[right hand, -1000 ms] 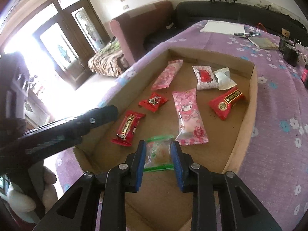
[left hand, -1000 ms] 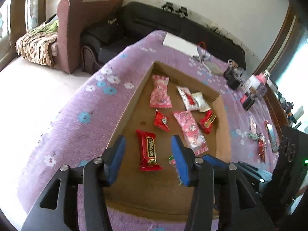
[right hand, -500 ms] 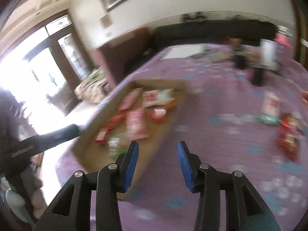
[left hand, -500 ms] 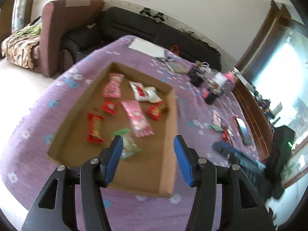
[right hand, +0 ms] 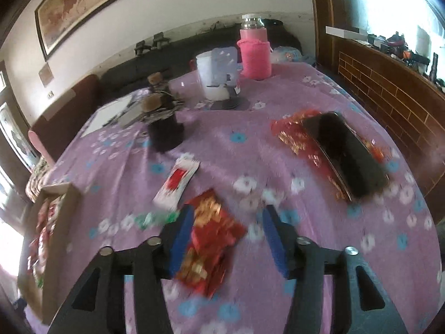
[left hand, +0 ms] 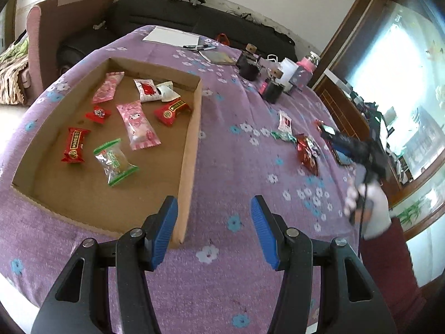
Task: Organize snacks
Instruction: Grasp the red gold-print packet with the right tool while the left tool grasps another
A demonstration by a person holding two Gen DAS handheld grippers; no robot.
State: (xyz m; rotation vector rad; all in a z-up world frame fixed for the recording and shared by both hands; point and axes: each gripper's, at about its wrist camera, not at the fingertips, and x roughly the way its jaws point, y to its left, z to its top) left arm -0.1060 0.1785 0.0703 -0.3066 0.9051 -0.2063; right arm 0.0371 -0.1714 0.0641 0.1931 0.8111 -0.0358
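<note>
Snacks split between two places: seven wrapped ones inside the shallow cardboard box (left hand: 192,128), among them a green-edged clear packet (left hand: 115,161), a red bar (left hand: 74,144) and a long pink pack (left hand: 137,126); others loose on the purple flowered tablecloth (left hand: 236,172). Right gripper (right hand: 226,236) above the loose ones, blue pads parted about halfway and just been opening, nothing clamped; a red-and-gold wrapper (right hand: 212,236) lying on the cloth beneath the gap, nearer the left pad, a white-and-red sachet (right hand: 178,181) and a small green wrapper (right hand: 155,218) just beyond it. Left gripper (left hand: 214,231) likewise partly open and empty, its left pad over the box's near right corner, its right pad over bare cloth, all boxed snacks well ahead and to the left. Box contents sharp only from the left wrist; from the right wrist just a blurred sliver of the box at far left, but a dark phone (right hand: 345,153) resting on another red-gold wrapper, a pink-sleeved bottle (right hand: 254,53) and a white cup (right hand: 215,75) plainly seen. From the left wrist, also a hand (left hand: 364,203), blurred, gripping the right tool at the table's far right. Both grippers angled downward at the table
</note>
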